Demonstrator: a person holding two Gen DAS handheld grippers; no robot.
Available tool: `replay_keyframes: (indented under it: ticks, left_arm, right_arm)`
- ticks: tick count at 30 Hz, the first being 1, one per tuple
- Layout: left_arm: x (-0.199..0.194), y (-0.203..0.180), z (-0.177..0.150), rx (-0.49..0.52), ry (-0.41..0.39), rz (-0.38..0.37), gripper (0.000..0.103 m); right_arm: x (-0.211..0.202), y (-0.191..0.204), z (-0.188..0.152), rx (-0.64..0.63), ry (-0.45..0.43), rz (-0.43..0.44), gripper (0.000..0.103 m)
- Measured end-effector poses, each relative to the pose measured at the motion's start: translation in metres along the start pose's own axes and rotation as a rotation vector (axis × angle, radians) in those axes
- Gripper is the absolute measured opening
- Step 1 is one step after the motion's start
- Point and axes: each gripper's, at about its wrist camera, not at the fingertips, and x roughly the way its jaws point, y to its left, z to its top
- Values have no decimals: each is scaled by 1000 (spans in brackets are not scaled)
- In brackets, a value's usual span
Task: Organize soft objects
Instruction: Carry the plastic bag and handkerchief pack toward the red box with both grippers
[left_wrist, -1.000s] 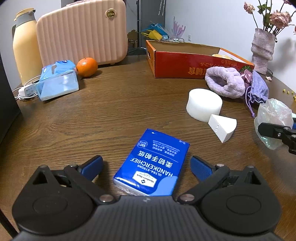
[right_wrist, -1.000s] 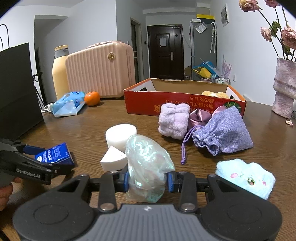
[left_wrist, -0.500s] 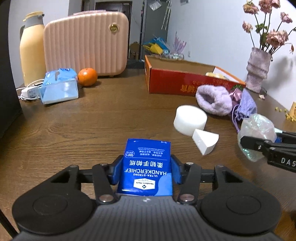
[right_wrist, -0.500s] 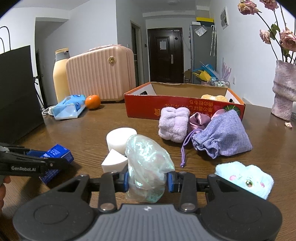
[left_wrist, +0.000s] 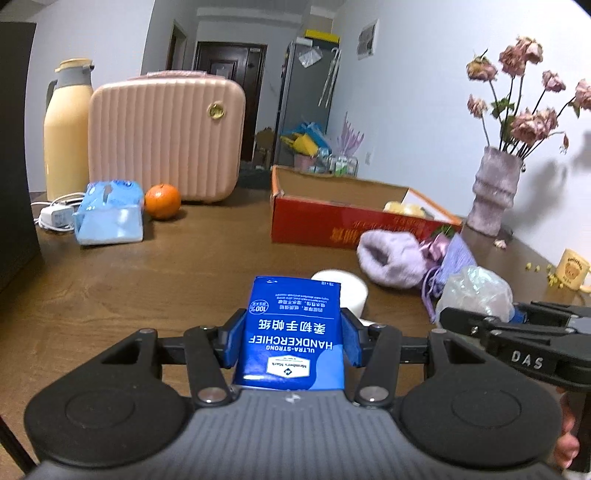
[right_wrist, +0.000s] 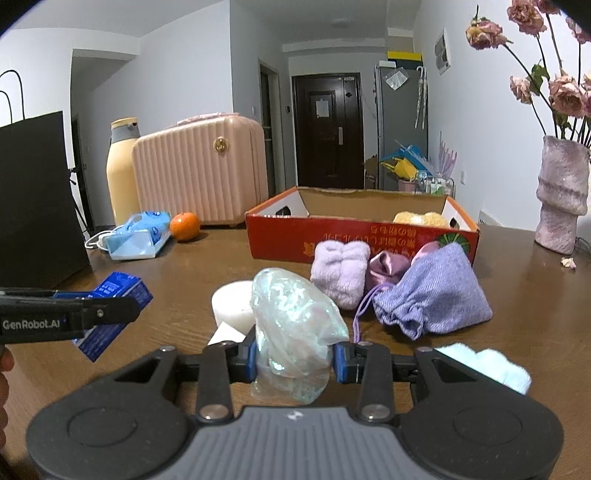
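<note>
My left gripper (left_wrist: 291, 343) is shut on a blue handkerchief pack (left_wrist: 293, 328) and holds it above the table; the pack also shows in the right wrist view (right_wrist: 110, 306). My right gripper (right_wrist: 295, 360) is shut on an iridescent plastic bag (right_wrist: 291, 328), seen from the left wrist view (left_wrist: 476, 295) too. A red cardboard box (right_wrist: 354, 236) stands open beyond, with a yellow soft item (right_wrist: 419, 218) inside. In front of it lie a lilac fluffy towel (right_wrist: 340, 271), a satin pouch (right_wrist: 388, 266) and a purple drawstring bag (right_wrist: 436, 295). A white round sponge (right_wrist: 231, 304) sits behind the bag.
A pink suitcase (left_wrist: 166, 136), a yellow flask (left_wrist: 66, 129), an orange (left_wrist: 162, 201) and a wet-wipes pack (left_wrist: 109, 218) stand at the back left. A vase of dried roses (left_wrist: 493, 192) and a yellow mug (left_wrist: 572, 267) are on the right. A pale blue plush (right_wrist: 484, 365) lies near right.
My left gripper closed on the blue handkerchief pack and lifted it off the table, tilting upward. My right gripper kept its hold on the plastic bag and rose slightly.
</note>
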Motion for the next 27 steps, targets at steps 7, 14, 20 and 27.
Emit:
replay_keyframes:
  ticks: [7,14,20,27]
  left_arm:
    - [0,-15,13,-8,-45,-9,53]
    - [4,-32,33,-11,-100,-13,53]
    - [13,-42,51,-30,-129,-14,53]
    - [26,-49,70,-65,-151,-9,53]
  right_arm:
    - [-7,-8,12,-10,-37,-18,36]
    - [-11,-21,35,-13,-103,-44,36]
    - [-6,-32,54,-9,-141,-64,36]
    - [5,-44,73,-8,-159,-78,36]
